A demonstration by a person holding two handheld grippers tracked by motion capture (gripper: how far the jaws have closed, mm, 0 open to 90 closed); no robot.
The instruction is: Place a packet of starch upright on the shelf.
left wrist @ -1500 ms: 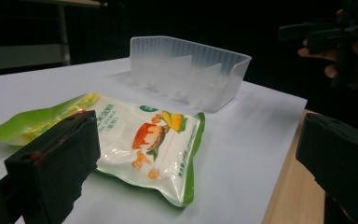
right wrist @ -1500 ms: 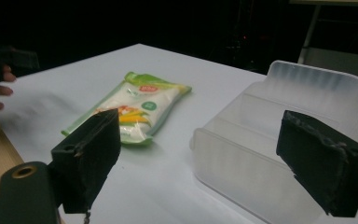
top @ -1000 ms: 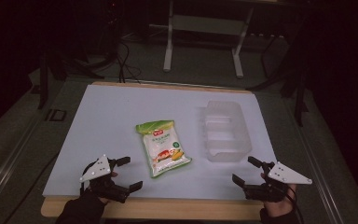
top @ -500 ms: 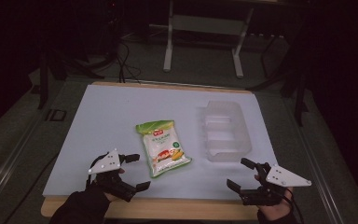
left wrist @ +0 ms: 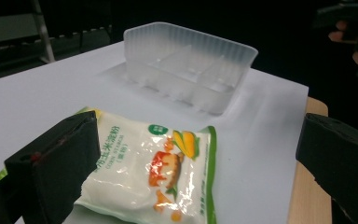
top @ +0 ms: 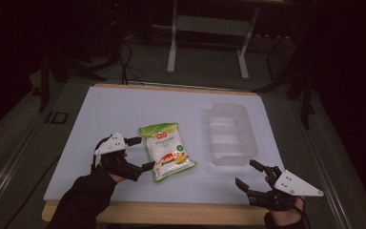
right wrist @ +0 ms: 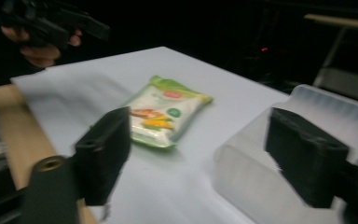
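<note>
A white snack packet [top: 167, 150] with green edges and a corn picture lies flat near the table's middle. My left gripper [top: 145, 153] is open right beside the packet's left edge. In the left gripper view the packet [left wrist: 140, 172] lies low between the wide jaws of that gripper [left wrist: 198, 135]. My right gripper [top: 245, 172] hovers near the front edge, just in front of a clear plastic tray [top: 231, 133]. Its jaws have just been closing a little and hold nothing. The right gripper view looks past my right gripper [right wrist: 200, 121] to the packet [right wrist: 163, 112] and the tray [right wrist: 242, 172].
The white tabletop [top: 124, 109] ends in a bare wooden strip [top: 171, 212] at the front. Beyond the far edge there is dark floor with a metal stand [top: 207, 43] and cables. My left gripper [right wrist: 51, 23] is at the top left of the right gripper view.
My left gripper has moved forward and to the right, up to the packet's left edge. The right gripper has stayed near the front edge, and its jaws stand a little narrower.
</note>
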